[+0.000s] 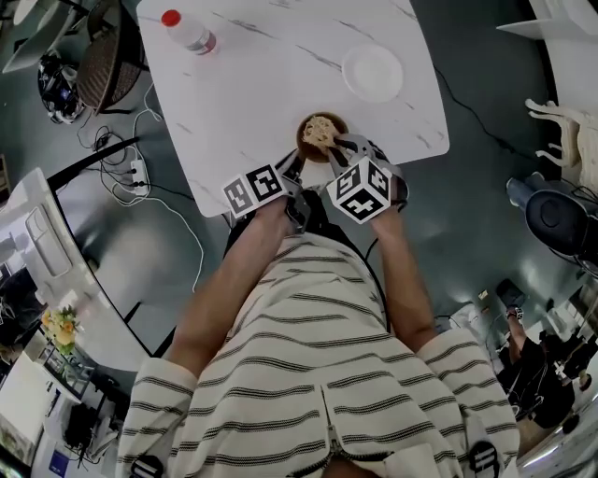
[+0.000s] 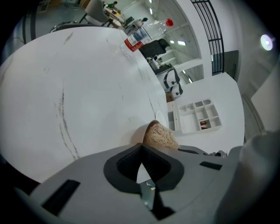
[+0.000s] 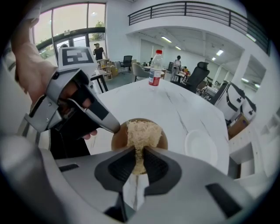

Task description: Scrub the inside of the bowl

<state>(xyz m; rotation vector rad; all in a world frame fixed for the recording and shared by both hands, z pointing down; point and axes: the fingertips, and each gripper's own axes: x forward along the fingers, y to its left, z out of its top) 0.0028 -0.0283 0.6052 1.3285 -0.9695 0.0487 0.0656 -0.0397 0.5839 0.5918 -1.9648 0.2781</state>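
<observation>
1. Nearest me, my right gripper (image 3: 139,151) is clamped on the scrubber (image 3: 141,133), which sticks out past the jaw tips into the bowl (image 3: 162,139) just ahead.
2. Left of it, my left gripper (image 2: 141,145) has its jaw tips pinched together on the bowl's rim.
3. Both grippers meet at the bowl, which sits on the table (image 3: 175,109), by the edge nearest me.
4. Ahead and right of my right gripper lies a plate (image 3: 200,148); a bottle (image 3: 154,68) stands well beyond.

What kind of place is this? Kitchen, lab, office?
Probably an open-plan office or lab, not a kitchen: office chairs beyond the white table, a mezzanine railing overhead, and a power strip and cables on the floor.
</observation>
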